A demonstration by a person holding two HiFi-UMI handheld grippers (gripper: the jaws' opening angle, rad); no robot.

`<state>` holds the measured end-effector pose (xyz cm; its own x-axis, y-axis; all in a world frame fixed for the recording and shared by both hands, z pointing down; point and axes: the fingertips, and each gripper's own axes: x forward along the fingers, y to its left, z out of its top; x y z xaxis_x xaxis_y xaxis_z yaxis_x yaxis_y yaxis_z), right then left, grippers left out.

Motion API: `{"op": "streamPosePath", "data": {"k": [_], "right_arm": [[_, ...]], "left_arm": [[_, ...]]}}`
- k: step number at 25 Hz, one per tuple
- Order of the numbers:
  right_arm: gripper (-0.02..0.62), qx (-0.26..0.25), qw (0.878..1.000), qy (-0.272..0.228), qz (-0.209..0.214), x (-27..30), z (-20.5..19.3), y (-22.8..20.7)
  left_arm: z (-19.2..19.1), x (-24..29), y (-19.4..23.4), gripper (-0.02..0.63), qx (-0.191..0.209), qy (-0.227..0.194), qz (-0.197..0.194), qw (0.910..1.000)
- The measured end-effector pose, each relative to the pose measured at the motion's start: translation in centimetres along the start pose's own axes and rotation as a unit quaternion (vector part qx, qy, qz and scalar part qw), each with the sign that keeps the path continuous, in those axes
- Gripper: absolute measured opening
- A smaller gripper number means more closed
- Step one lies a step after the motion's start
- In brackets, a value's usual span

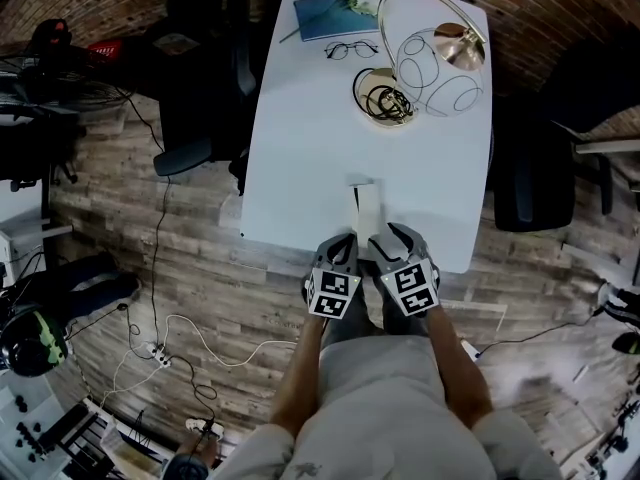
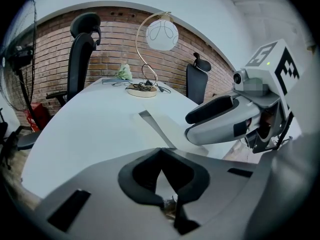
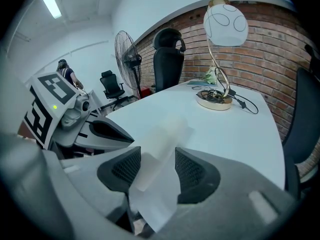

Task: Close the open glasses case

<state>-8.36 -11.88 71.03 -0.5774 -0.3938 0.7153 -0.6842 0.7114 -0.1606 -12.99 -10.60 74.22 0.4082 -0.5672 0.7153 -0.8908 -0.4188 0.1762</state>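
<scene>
Right gripper (image 3: 157, 159) is clamping the glasses case (image 3: 167, 131) at the tabletop's (image 1: 300, 118) near edge, while the left gripper (image 2: 161, 151) is idling with jaws together. A slip could be tipping the case off the edge.

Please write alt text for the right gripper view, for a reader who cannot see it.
The right gripper holds a white glasses case between its jaws, over a white table. The left gripper is close beside it; a lamp stands farther back.
</scene>
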Motion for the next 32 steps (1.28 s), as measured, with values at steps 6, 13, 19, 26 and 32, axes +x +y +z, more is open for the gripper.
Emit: {"op": "streamPosePath", "data": {"k": [6, 13, 19, 26, 32], "right_arm": [[0.218, 0.000, 1.000, 0.002, 0.003, 0.3, 0.0, 0.1], [0.218, -0.001, 1.000, 0.004, 0.006, 0.4, 0.0, 0.4], [0.218, -0.002, 1.000, 0.005, 0.008, 0.5, 0.1, 0.6], [0.218, -0.005, 1.000, 0.010, 0.012, 1.0, 0.0, 0.9], [0.218, -0.008, 1.000, 0.015, 0.015, 1.4, 0.1, 1.0]], "left_arm": [[-0.2, 0.1, 0.3, 0.005, -0.004, 0.001, 0.003, 1.0000], [-0.5, 0.1, 0.5, 0.005, -0.007, 0.008, 0.004, 0.9999], [-0.7, 0.1, 0.7, 0.005, -0.008, 0.011, 0.008, 0.9999], [-1.1, 0.2, 1.2, 0.005, -0.010, 0.018, 0.011, 0.9997], [-0.9, 0.3, 1.5, 0.005, -0.009, 0.021, 0.012, 0.9997]]}}
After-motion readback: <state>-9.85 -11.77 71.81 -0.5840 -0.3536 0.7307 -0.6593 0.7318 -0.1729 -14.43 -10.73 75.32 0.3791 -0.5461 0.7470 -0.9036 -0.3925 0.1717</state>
